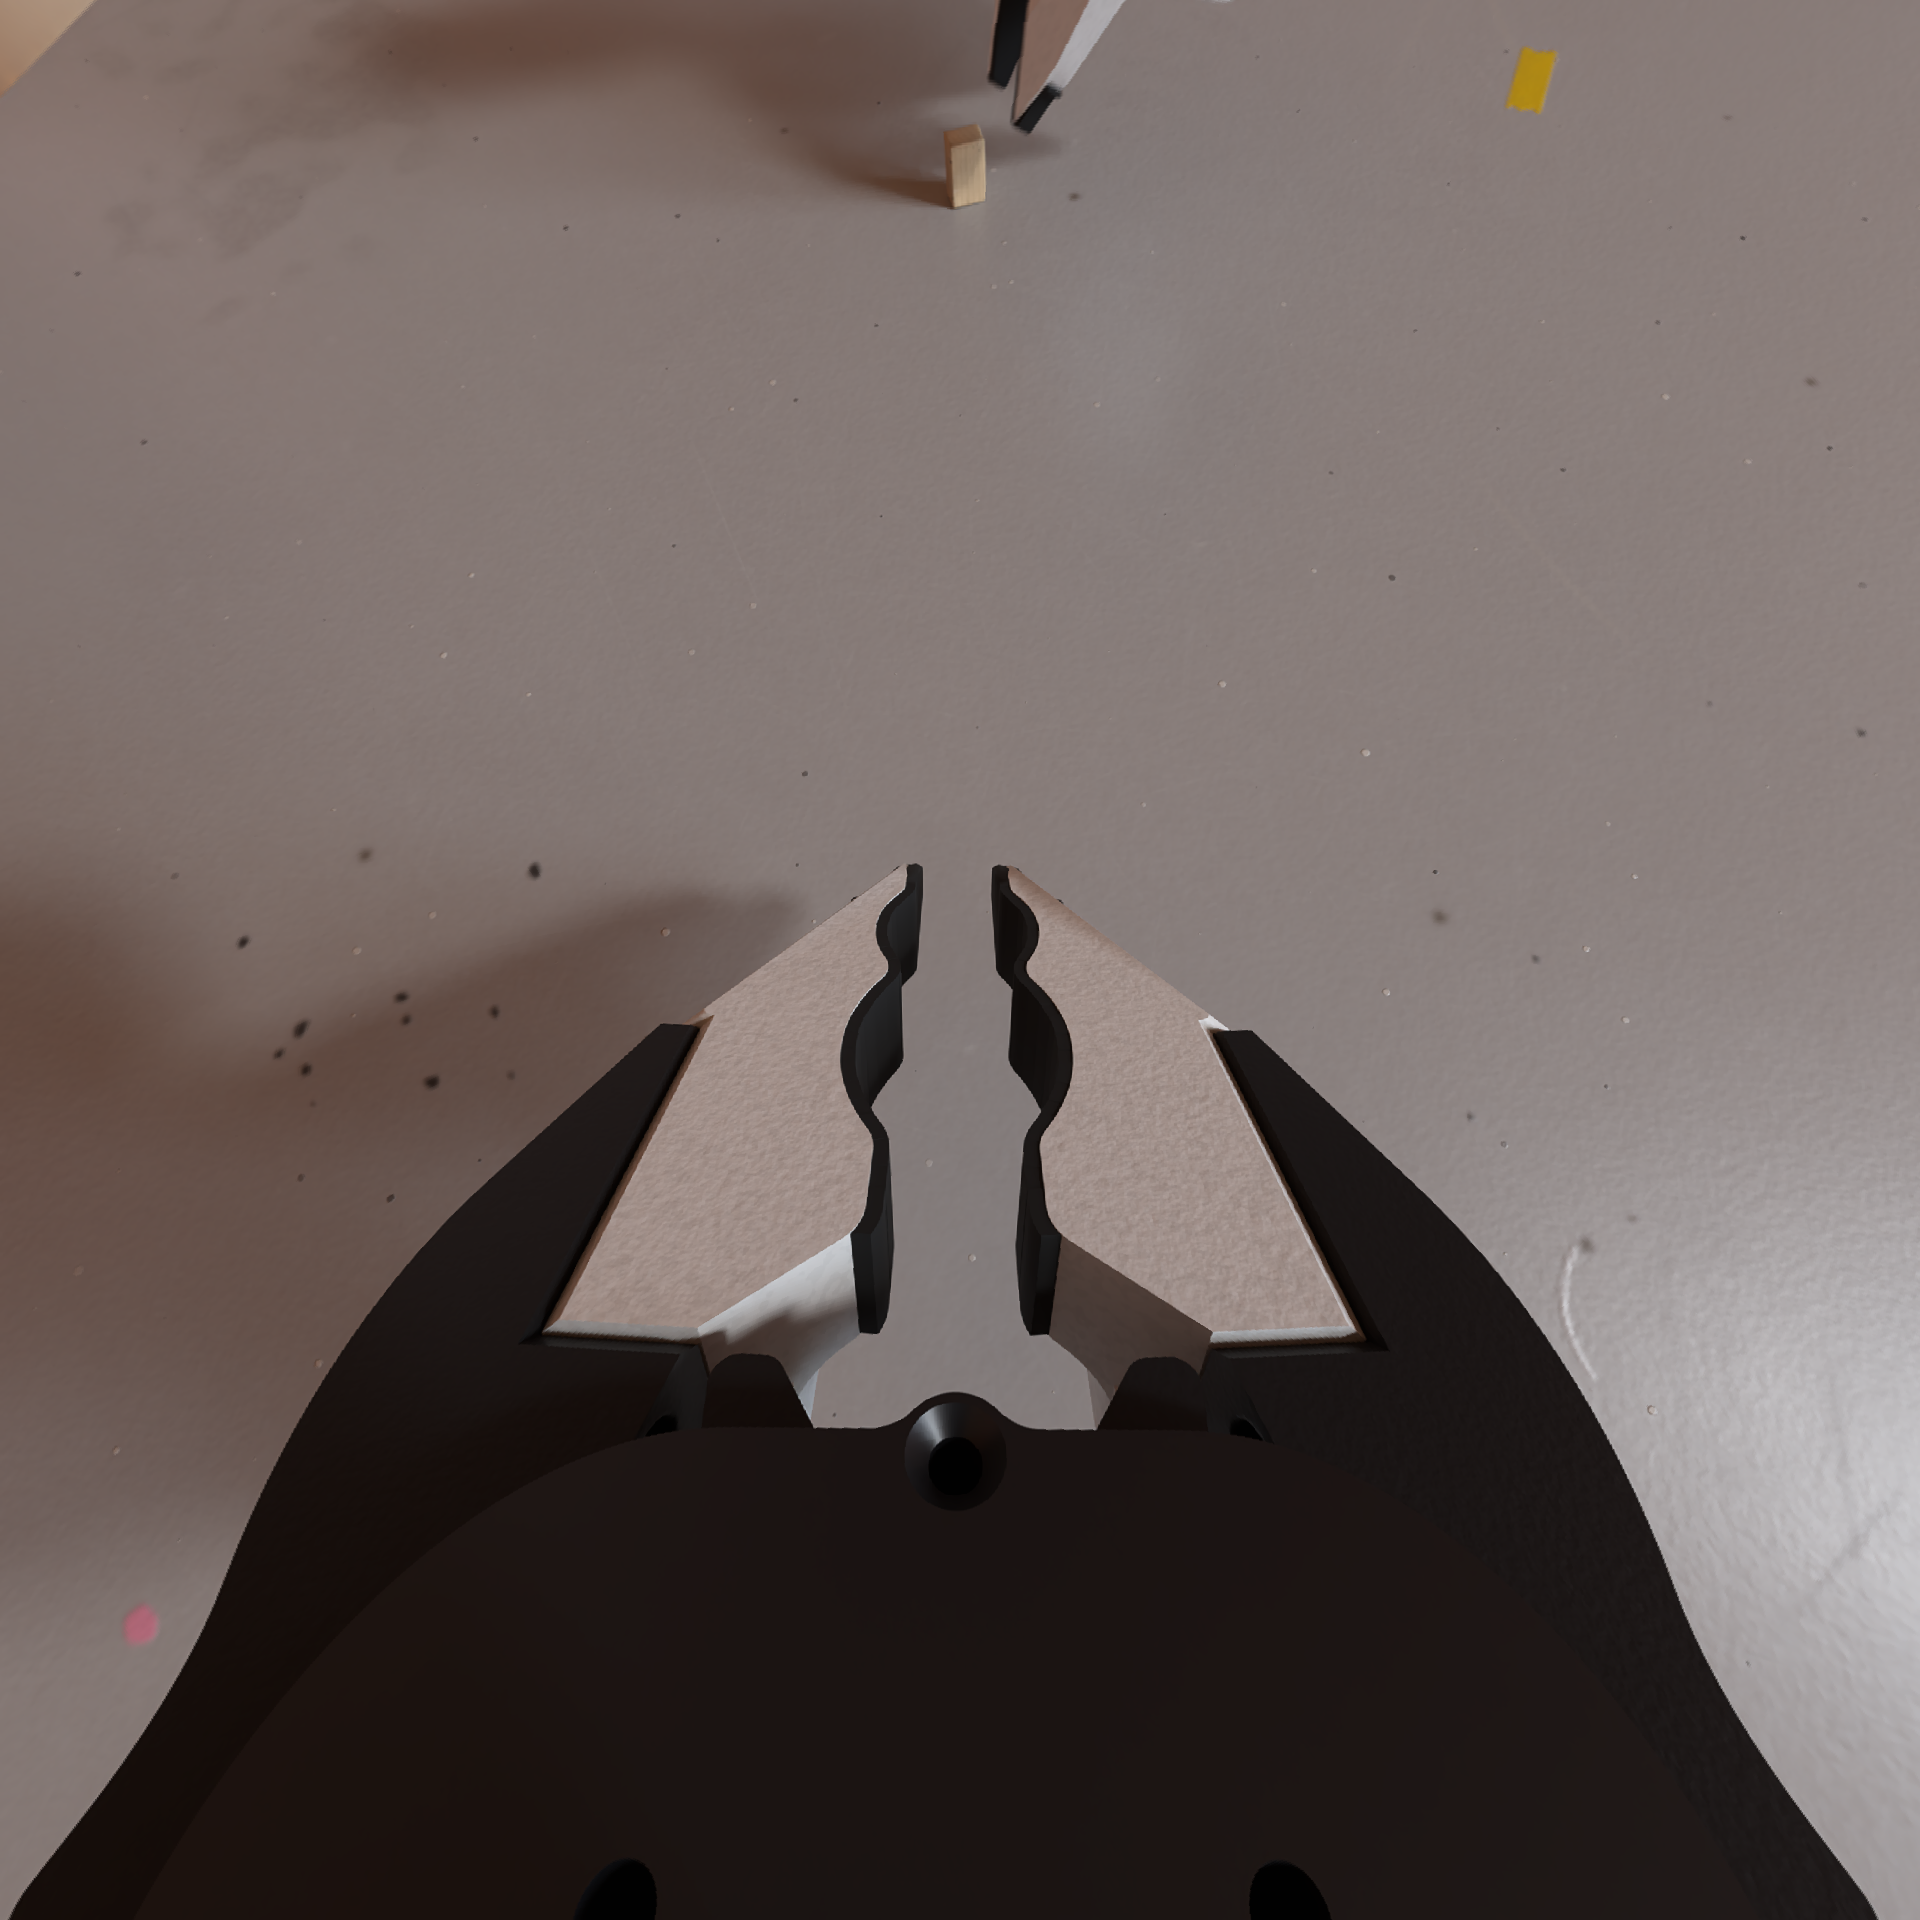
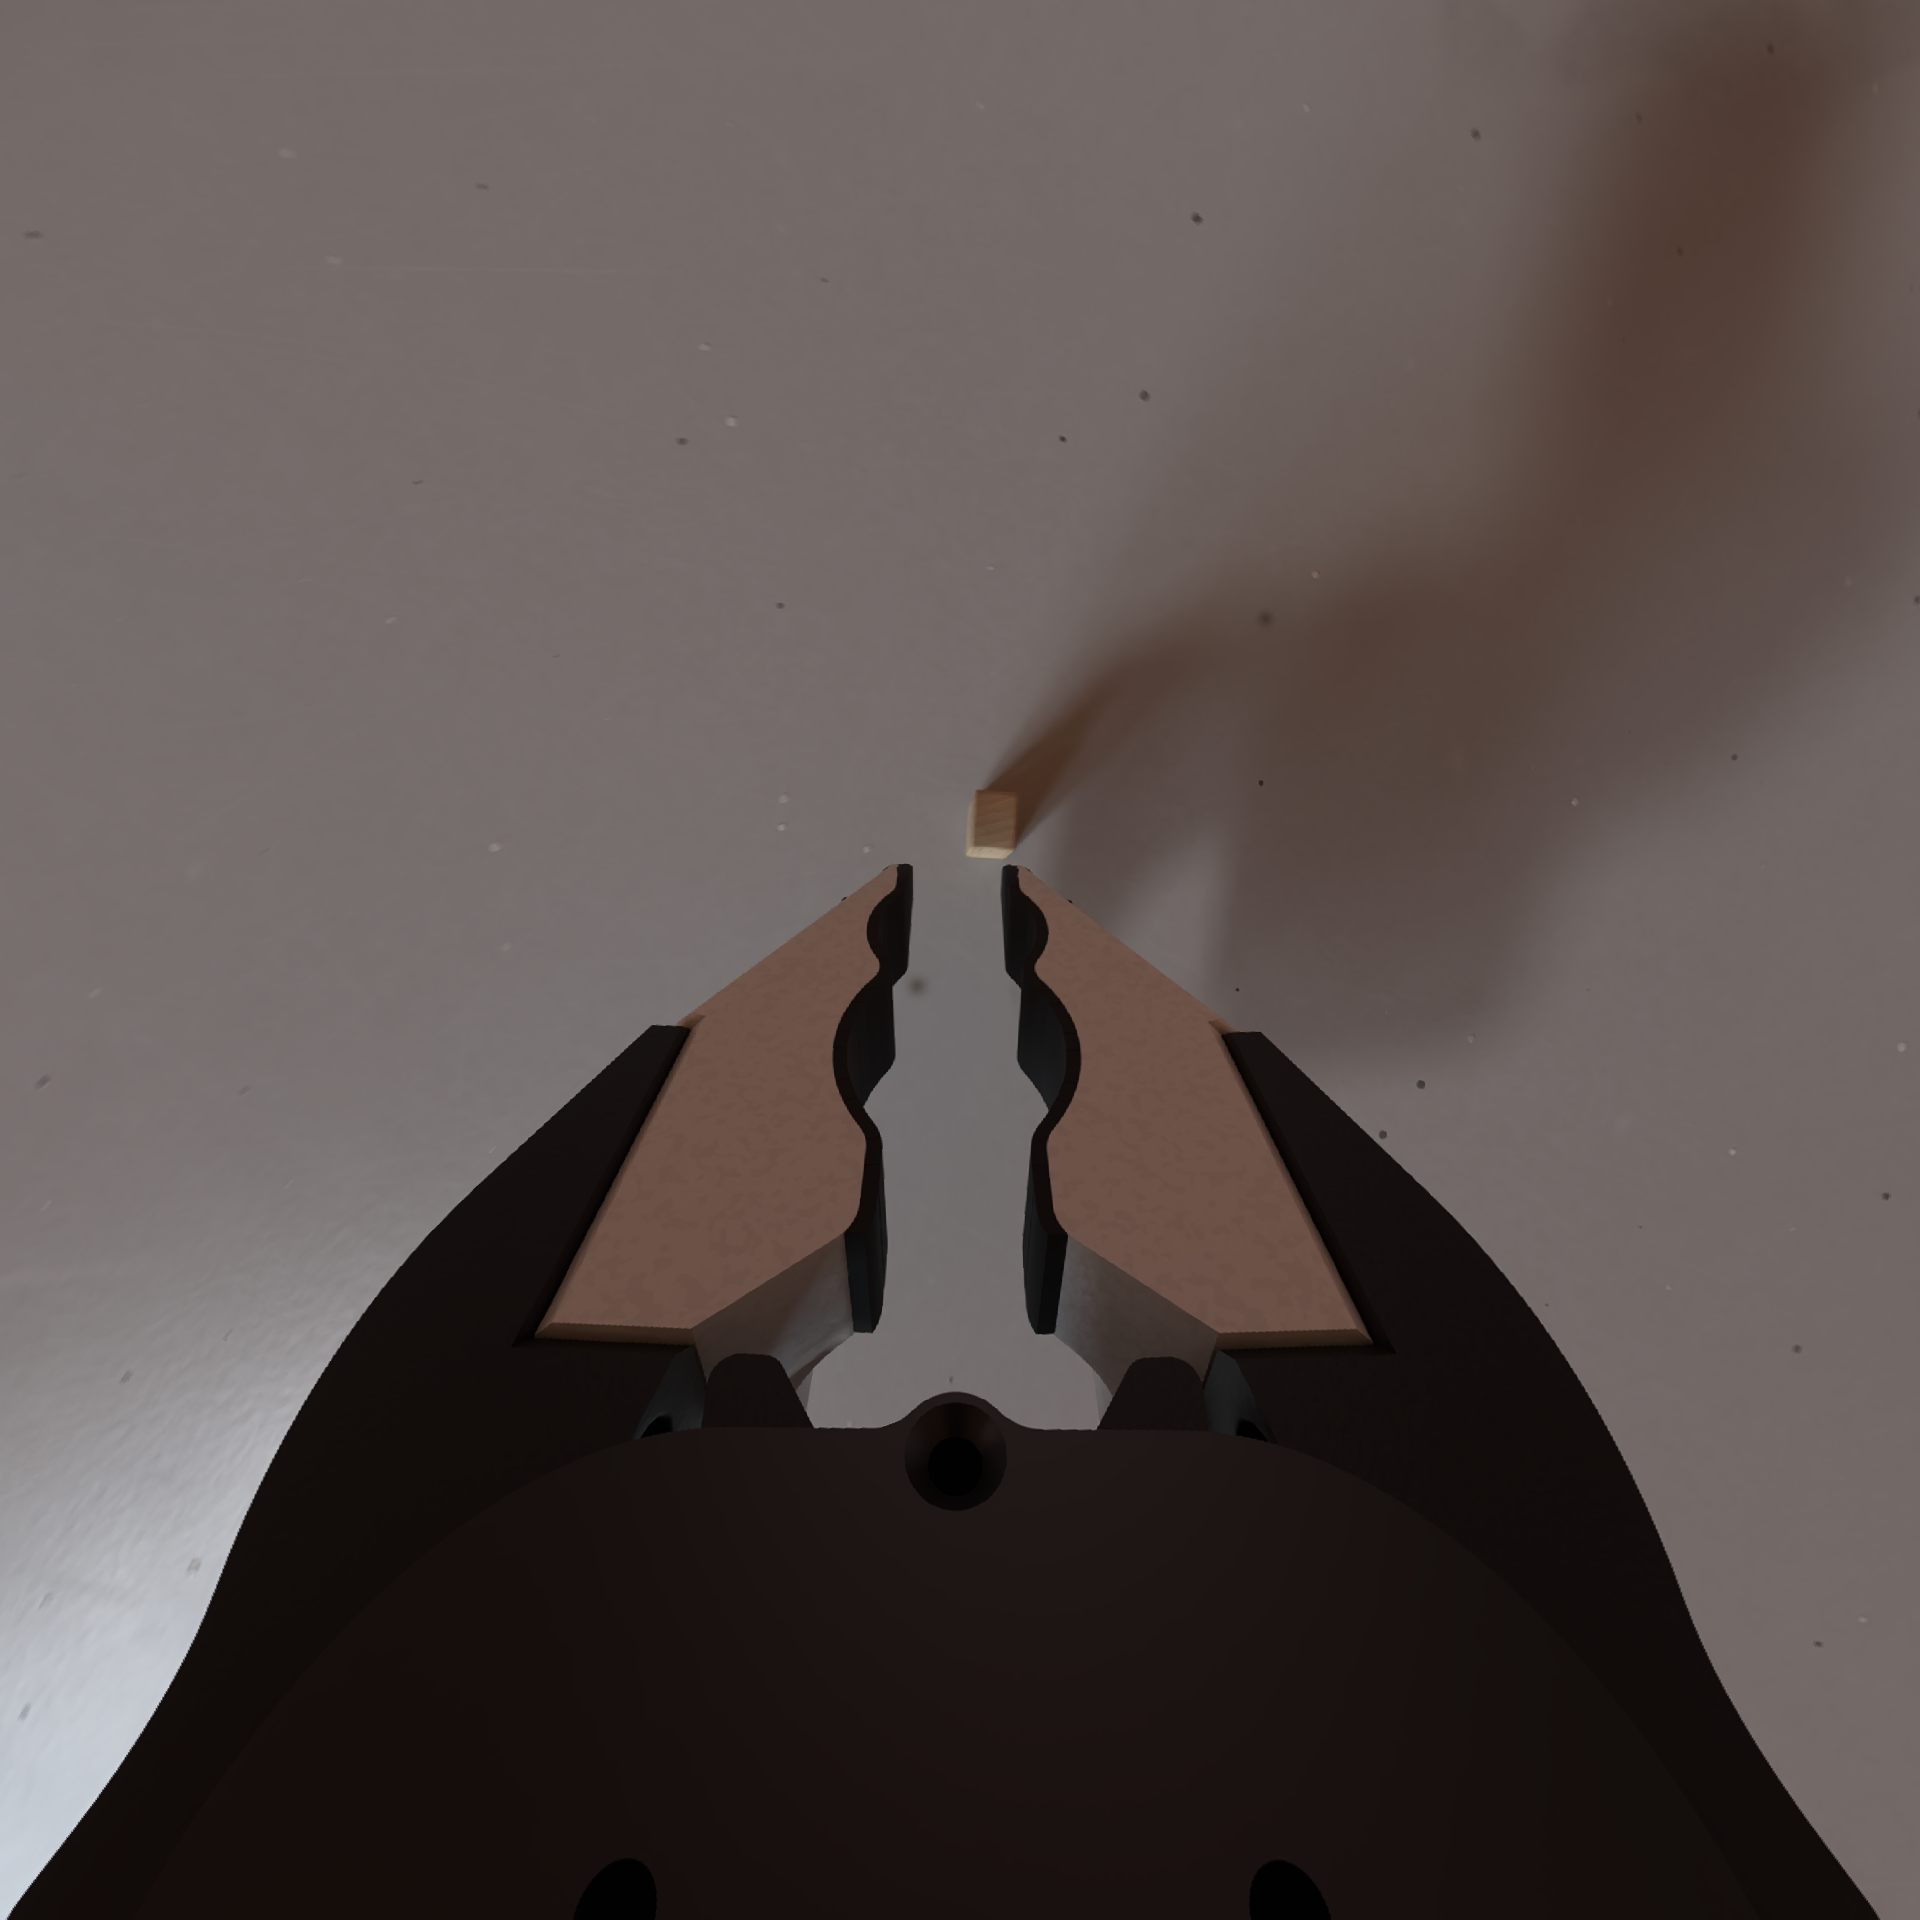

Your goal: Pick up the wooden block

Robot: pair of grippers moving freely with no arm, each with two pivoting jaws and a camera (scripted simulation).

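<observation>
Between the right tool's tips a narrow gap shows, slightly spread and pinching nothing. Just past them, at 12 o'clock and a touch toward 1, the block stands upright on the grey worktop, apart from both tips. I judge this to be the approach step, with the grasp not yet made. Next, the tool likely needs to widen, shift slightly toward 1 o'clock, then advance until the block sits between the pads before closing. Well back, the left tool hangs idle, likewise slightly spread and empty; its view has the block far off at 12 o'clock and a yellow marker at 1.
</observation>
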